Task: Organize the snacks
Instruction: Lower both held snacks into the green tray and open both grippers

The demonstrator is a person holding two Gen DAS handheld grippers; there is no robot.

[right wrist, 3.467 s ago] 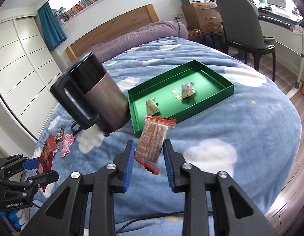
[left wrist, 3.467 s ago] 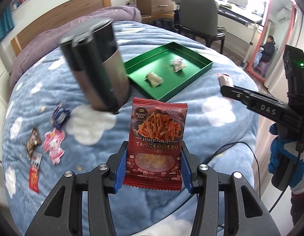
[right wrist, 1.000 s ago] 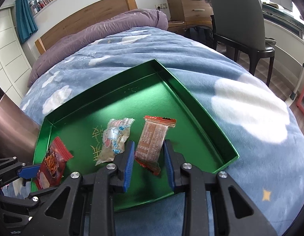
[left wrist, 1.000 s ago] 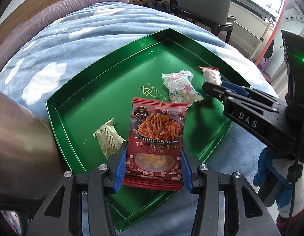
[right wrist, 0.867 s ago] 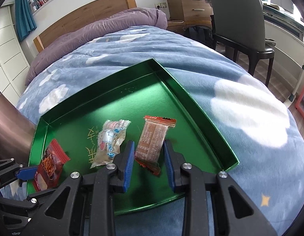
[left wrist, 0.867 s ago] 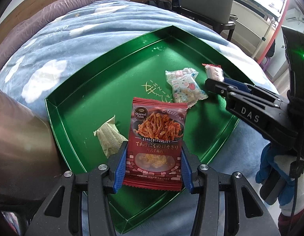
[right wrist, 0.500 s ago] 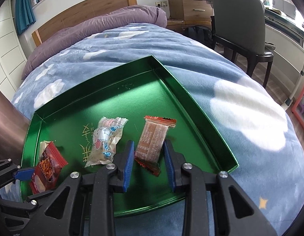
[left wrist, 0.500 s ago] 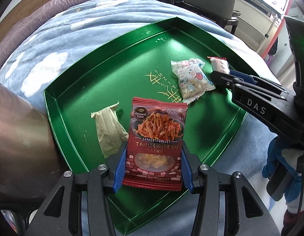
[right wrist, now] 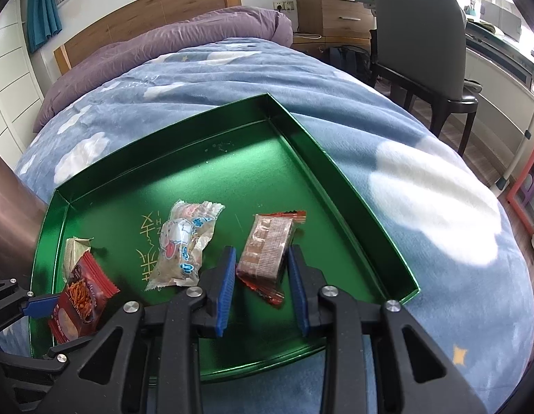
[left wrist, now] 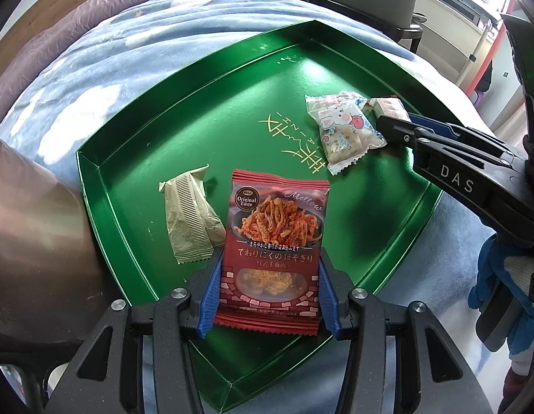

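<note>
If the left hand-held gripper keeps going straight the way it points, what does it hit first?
Probably the bare floor of the shallow green metal tray: the left hand-held gripper angles down at it, and its red shredded-meat snack packet would touch first. Depth is unclear.

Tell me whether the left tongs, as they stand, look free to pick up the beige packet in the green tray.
Probably not yet. The left tongs are shut on the red snack packet, so nothing else fits between them. The beige packet lies uncovered just beside, in the green tray; reach is no obstacle.
</note>
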